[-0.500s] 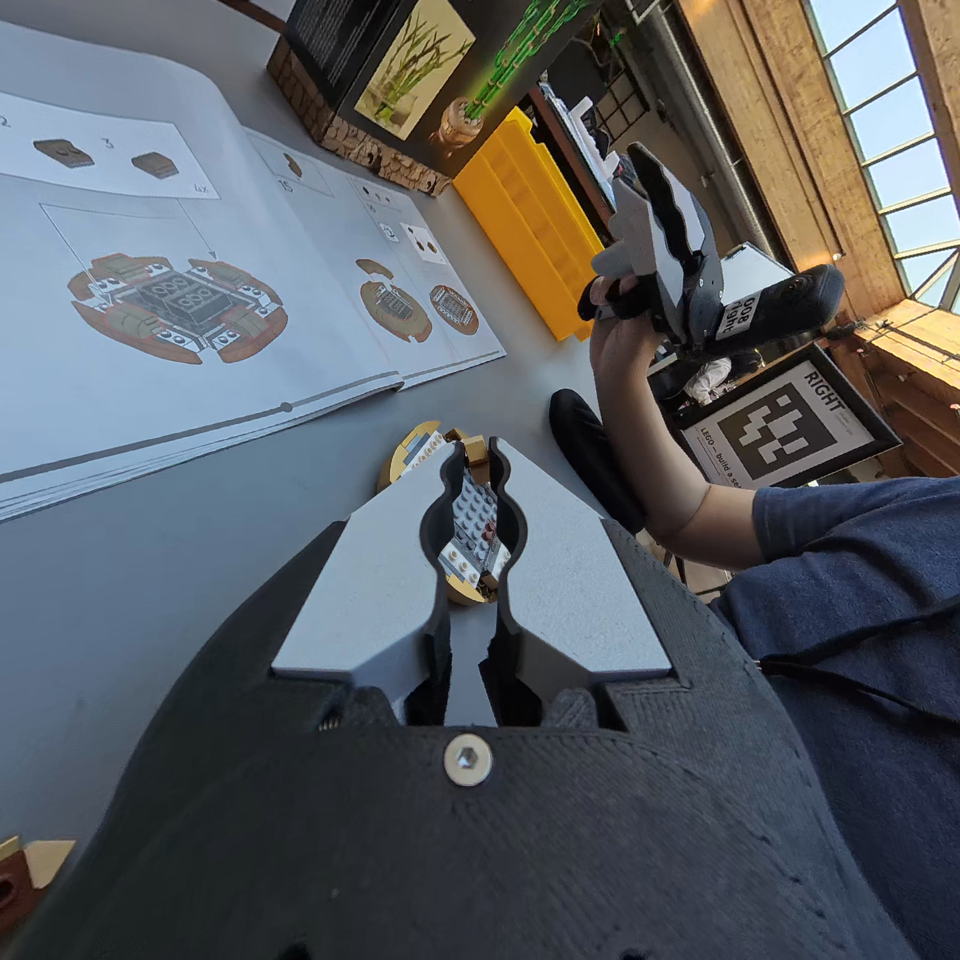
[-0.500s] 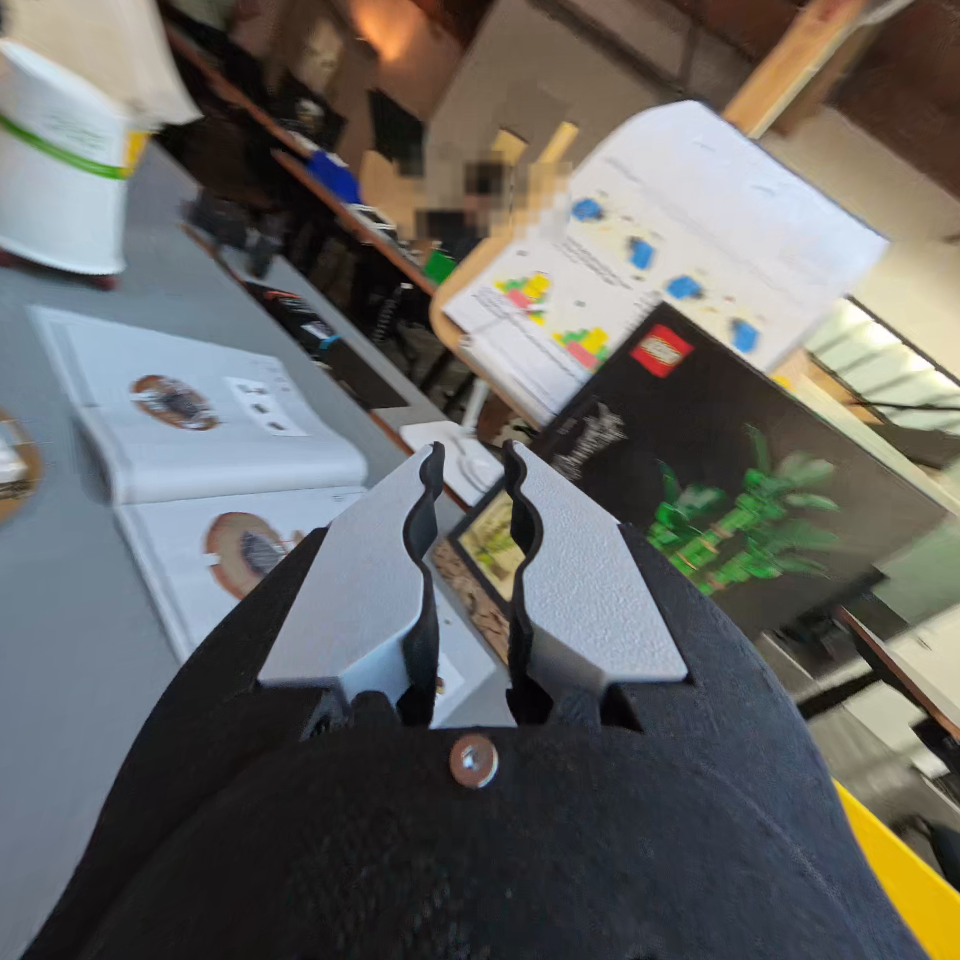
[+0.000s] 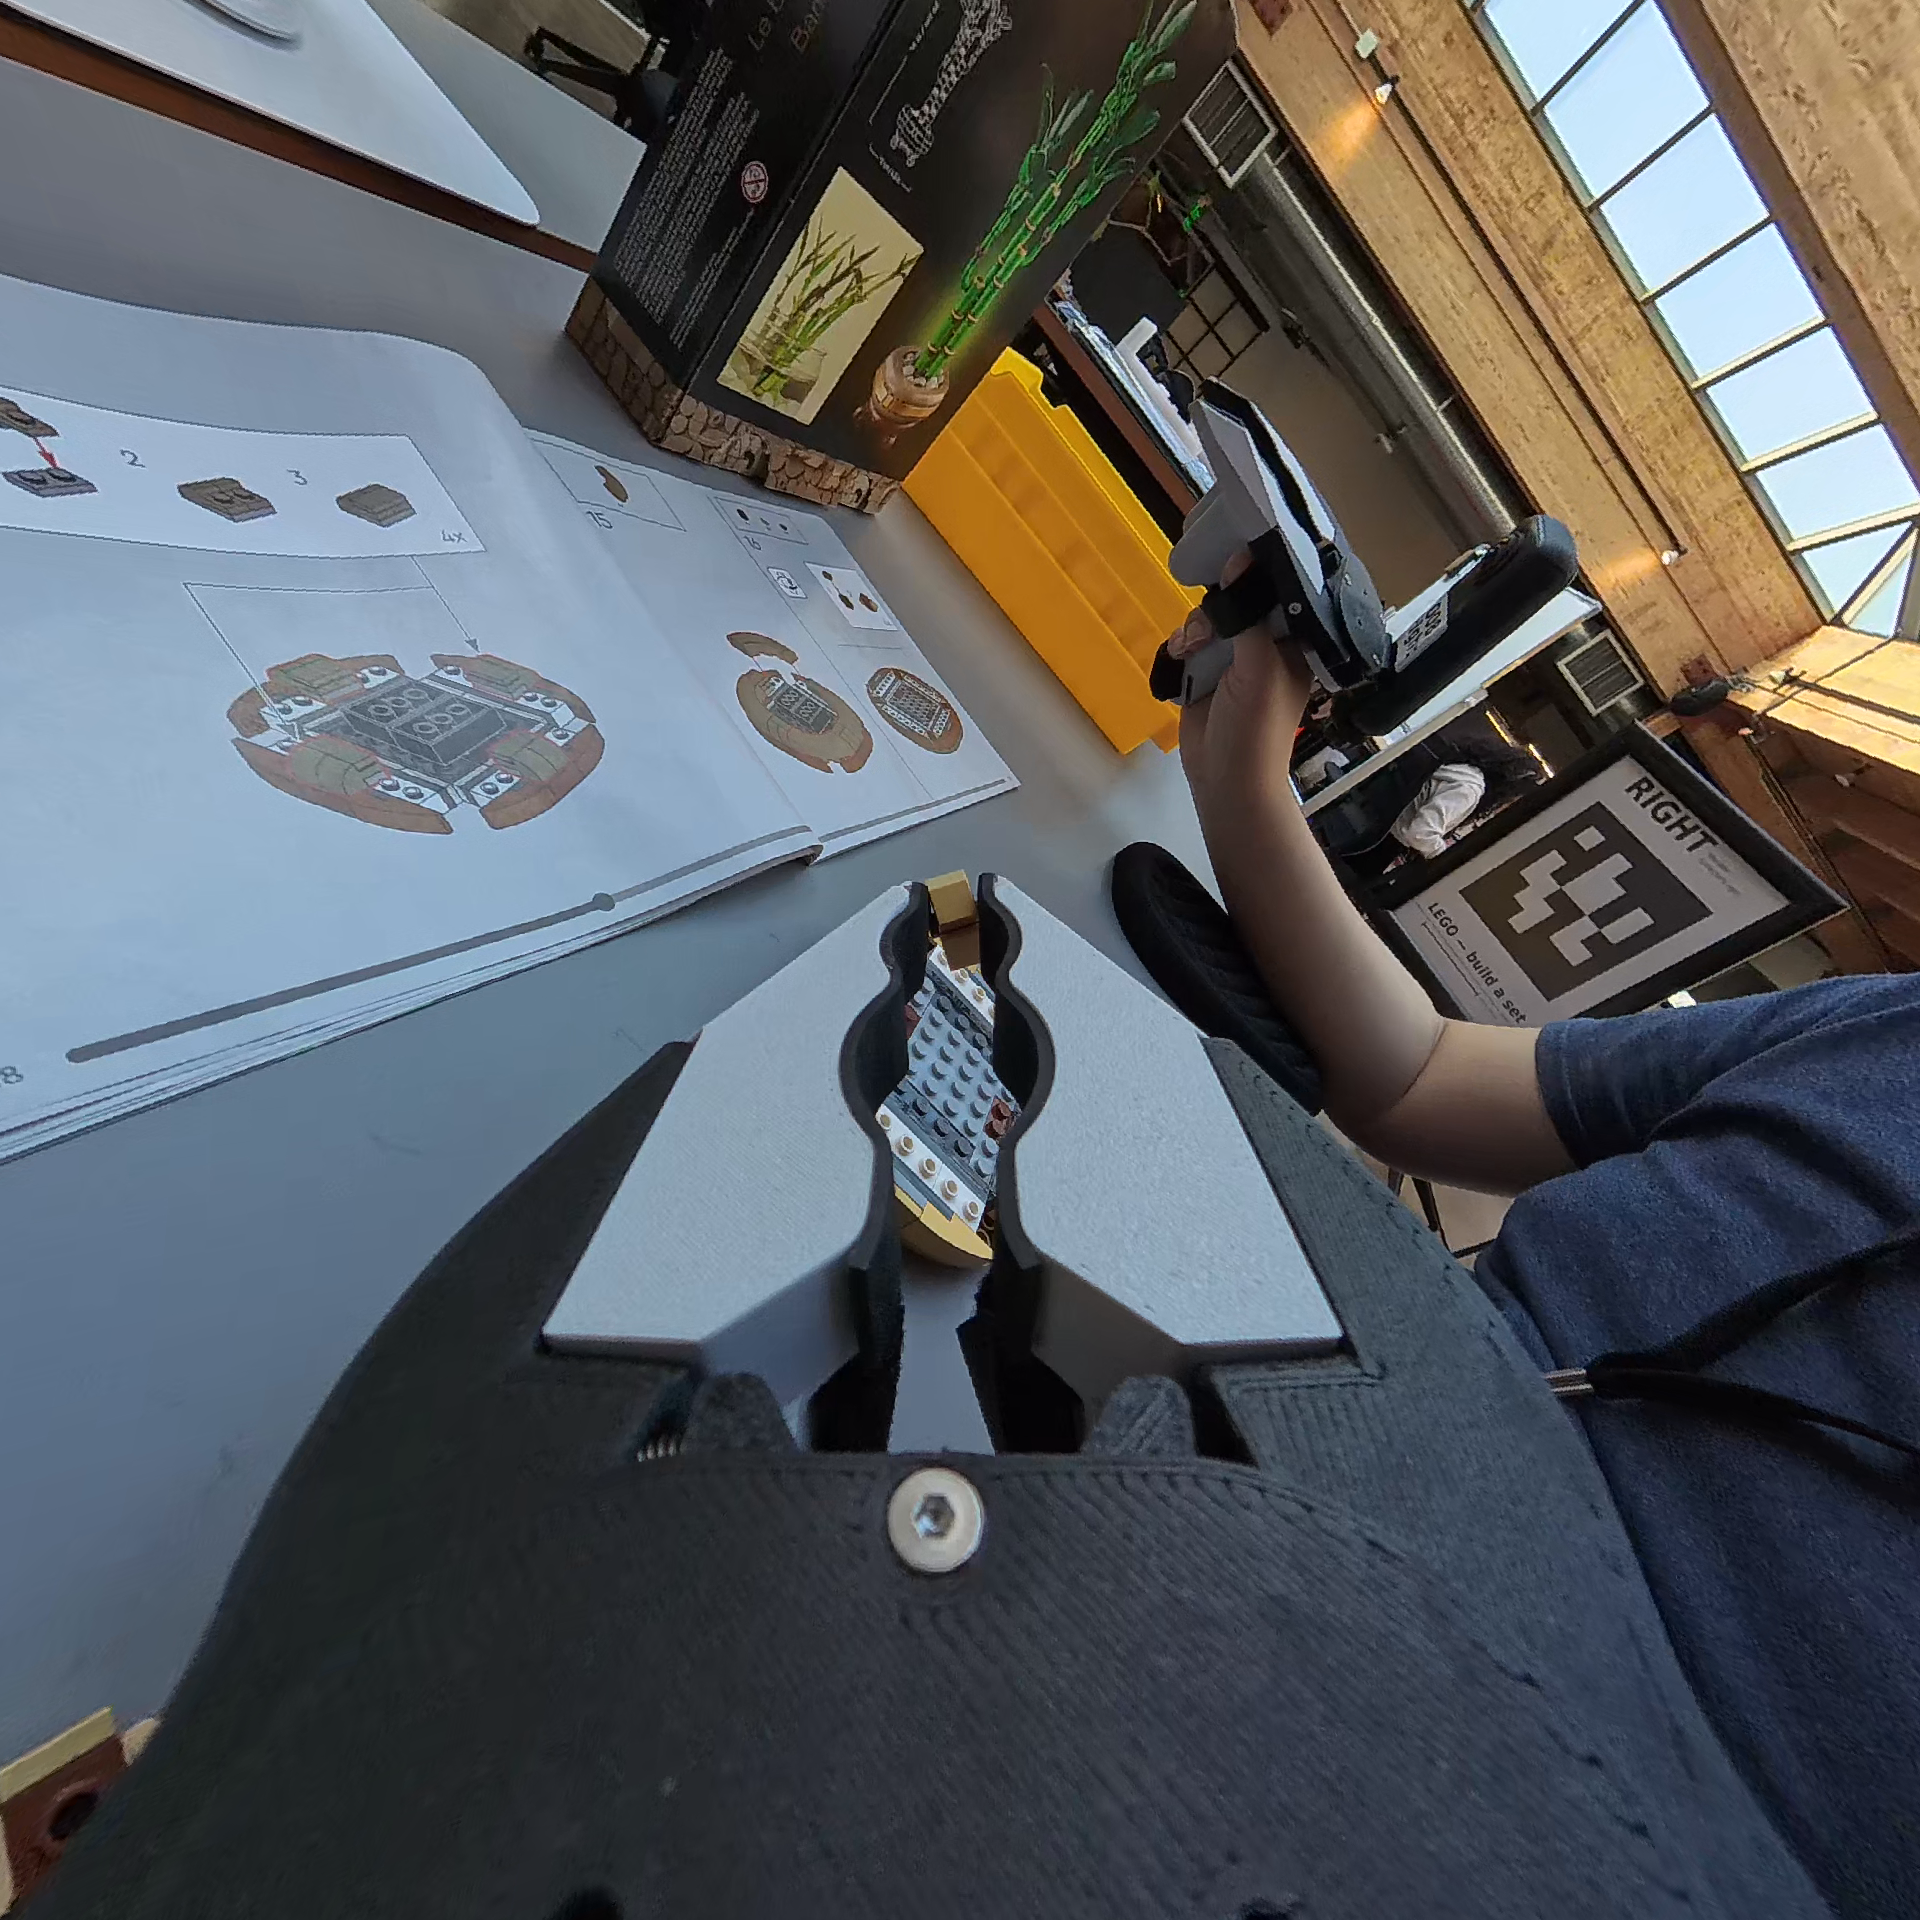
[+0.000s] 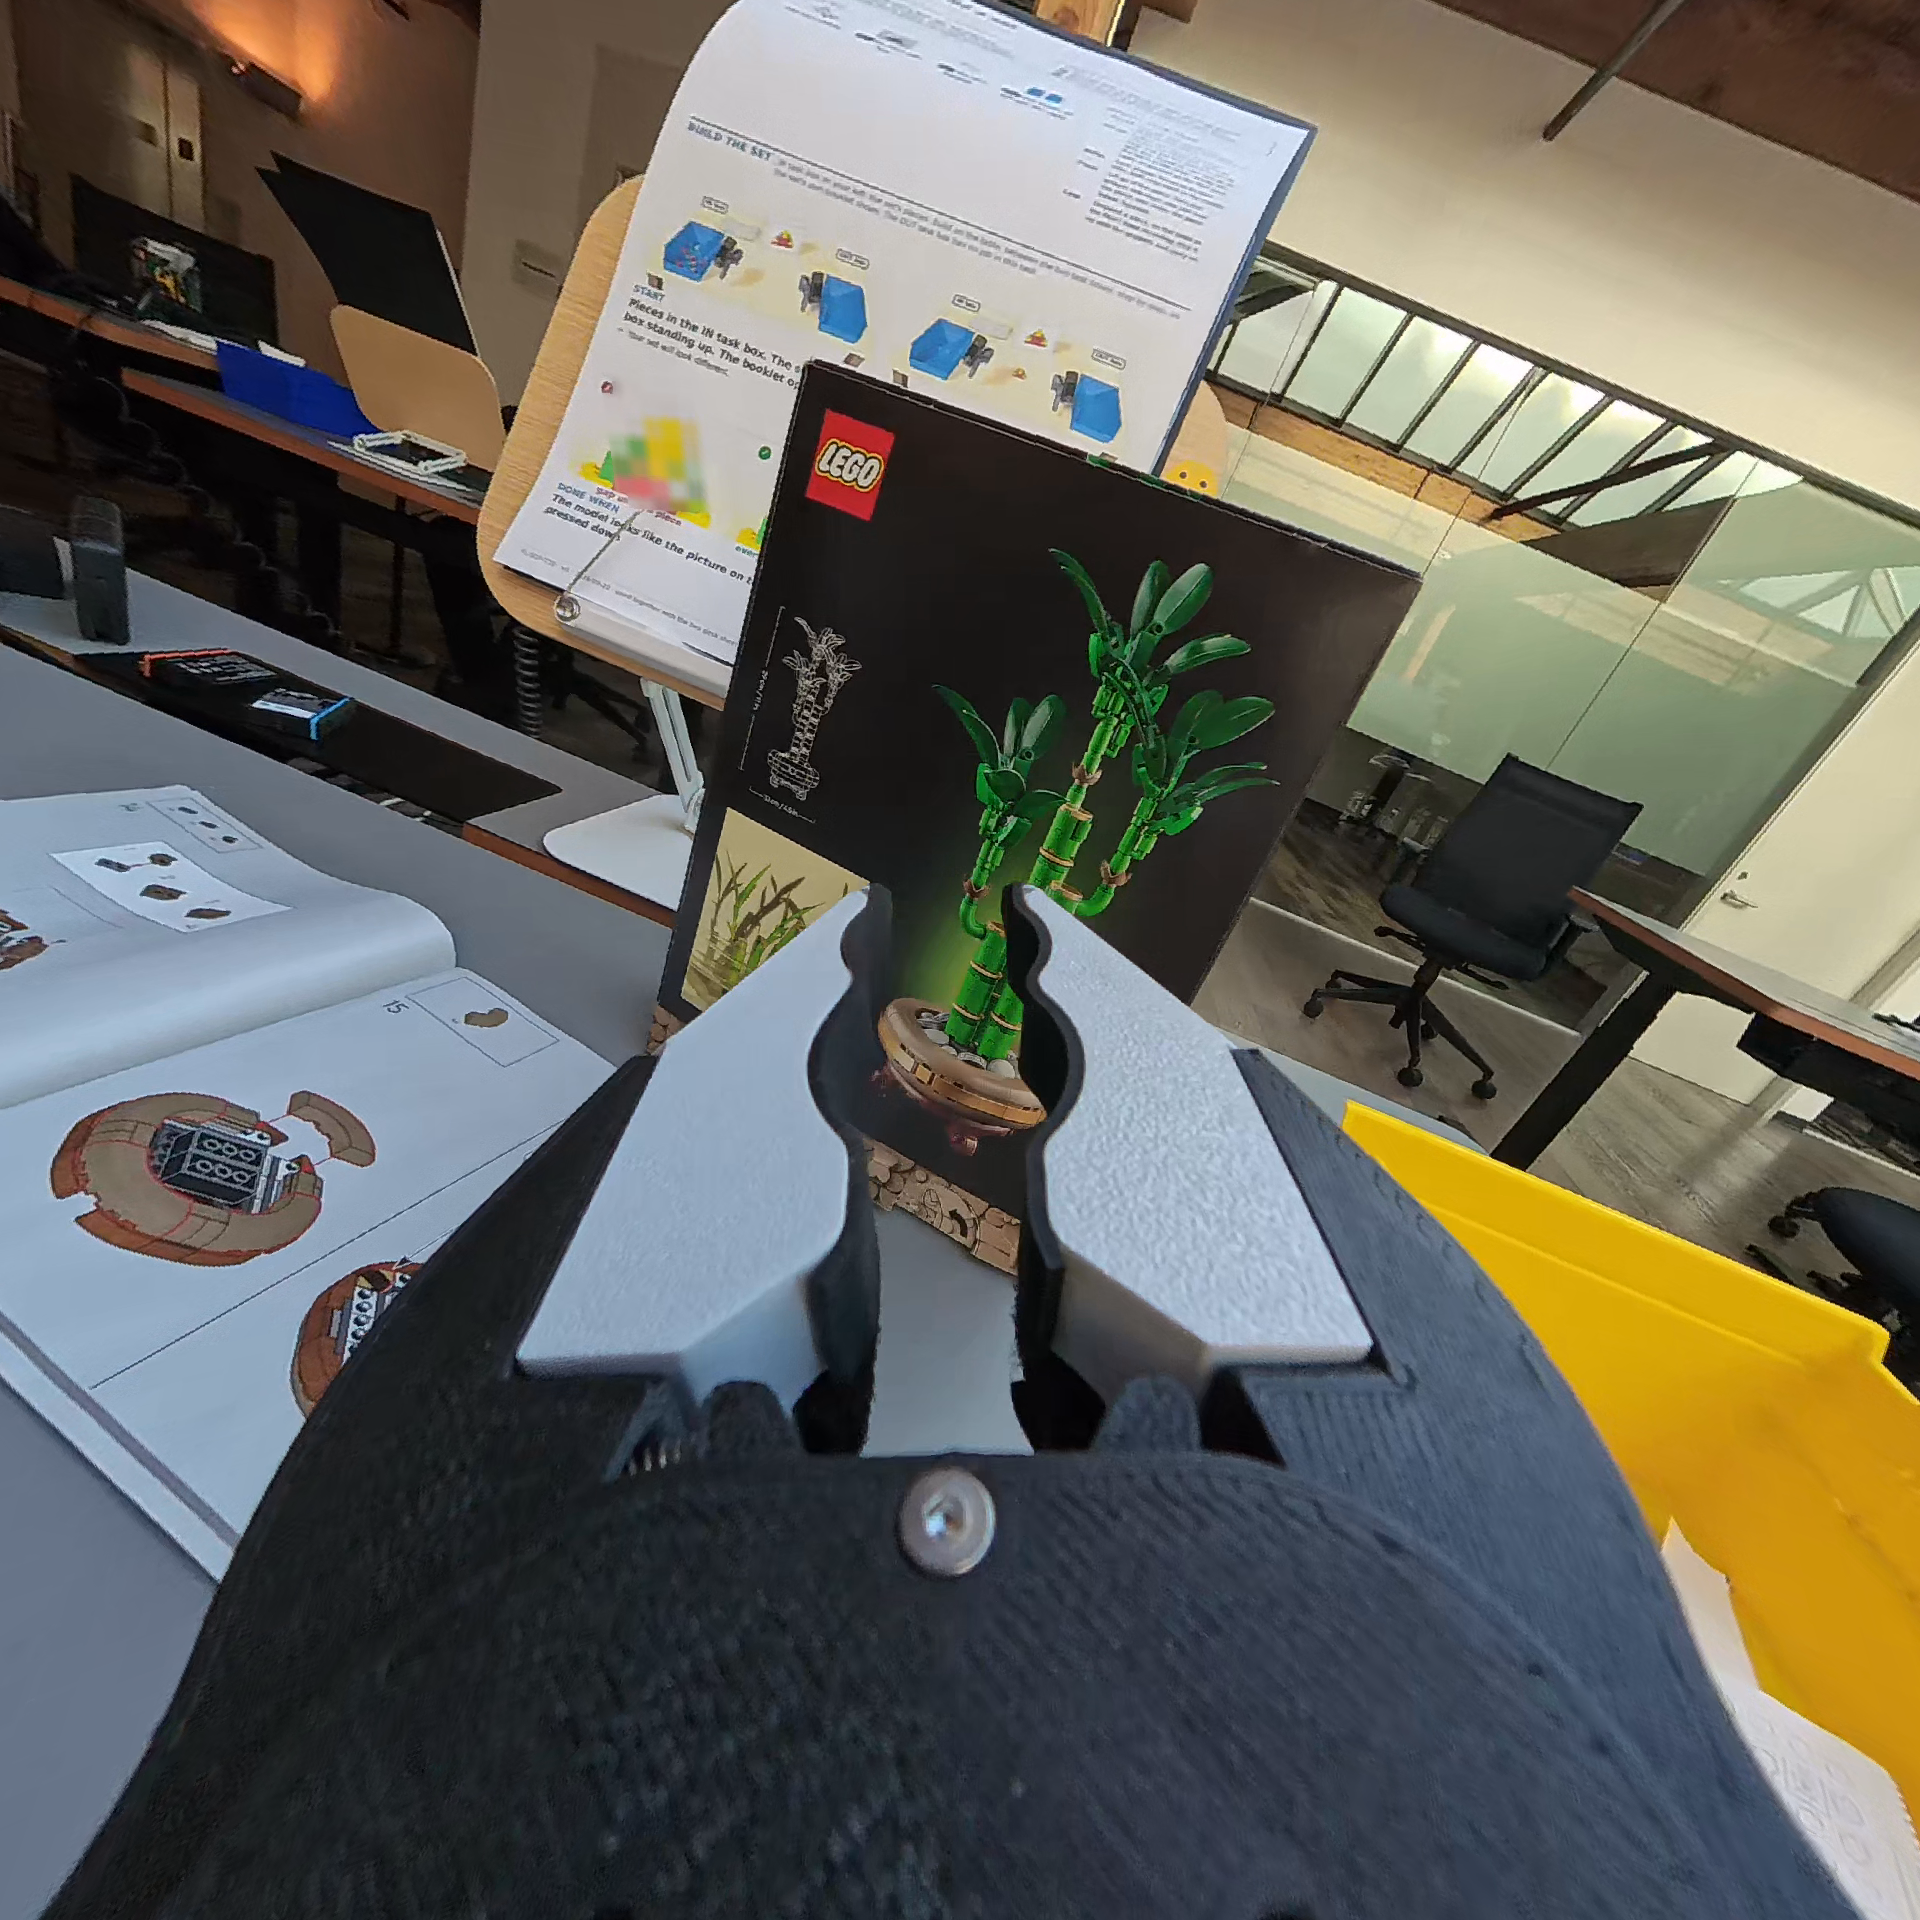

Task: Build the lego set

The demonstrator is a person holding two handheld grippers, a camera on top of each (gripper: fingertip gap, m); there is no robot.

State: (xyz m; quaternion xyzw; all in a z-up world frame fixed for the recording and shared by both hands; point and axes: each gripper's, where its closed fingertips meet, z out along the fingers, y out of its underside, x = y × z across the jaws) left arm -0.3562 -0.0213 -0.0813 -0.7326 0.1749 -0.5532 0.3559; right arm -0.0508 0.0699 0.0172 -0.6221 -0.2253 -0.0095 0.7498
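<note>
Gripping the lego base [image 3: 951, 1091] — left tongs [image 3: 951, 904]; right tongs [image 4: 945, 904] empty, raised.

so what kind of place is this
Probably an open office or lab workspace, not a home: rows of long desks, a wheeled office chair by a glass partition, and a printed instruction sheet on a stand.

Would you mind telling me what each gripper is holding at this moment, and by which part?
The left gripper clamps the round tan-edged lego base across its two side edges; the right gripper is open and empty.
</note>
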